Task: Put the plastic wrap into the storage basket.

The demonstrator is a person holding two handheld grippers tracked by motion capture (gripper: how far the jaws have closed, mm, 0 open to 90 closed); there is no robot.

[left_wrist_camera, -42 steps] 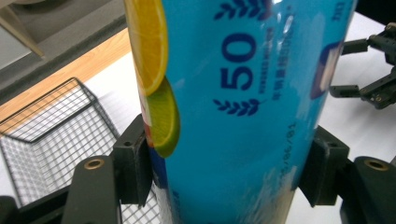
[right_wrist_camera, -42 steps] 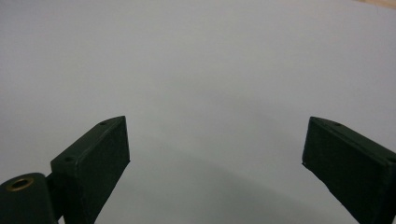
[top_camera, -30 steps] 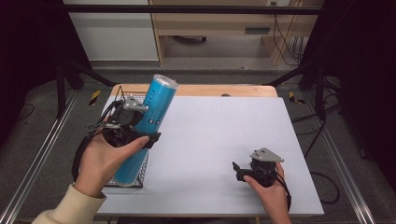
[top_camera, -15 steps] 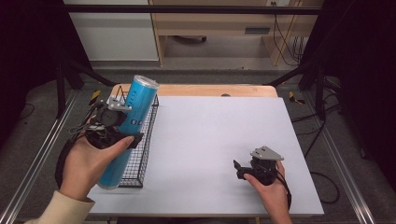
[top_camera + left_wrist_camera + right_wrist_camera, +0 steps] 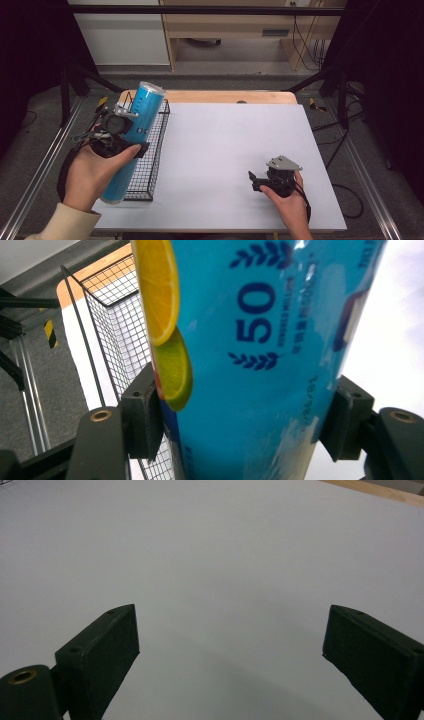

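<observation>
Canister (image 5: 131, 137), long and blue, leans over the wire basket (image 5: 152, 150), clamped across its axis by the left gripper (image 5: 116, 136). Left gripper view: pads (image 5: 145, 417) pinch its sides. Right gripper (image 5: 227, 650) gapes empty, well apart.

1. A lab-style recording bay, not a home.
2. Black frame bars (image 5: 200, 10) span the far side.
3. Loose cables (image 5: 305, 45) hang far right.
4. Metal rails (image 5: 40, 165) flank the white table (image 5: 225, 150).

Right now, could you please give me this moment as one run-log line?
left gripper: shut on blue canister, tilted over wire basket | right gripper: open, nothing between jaws, over white table
</observation>
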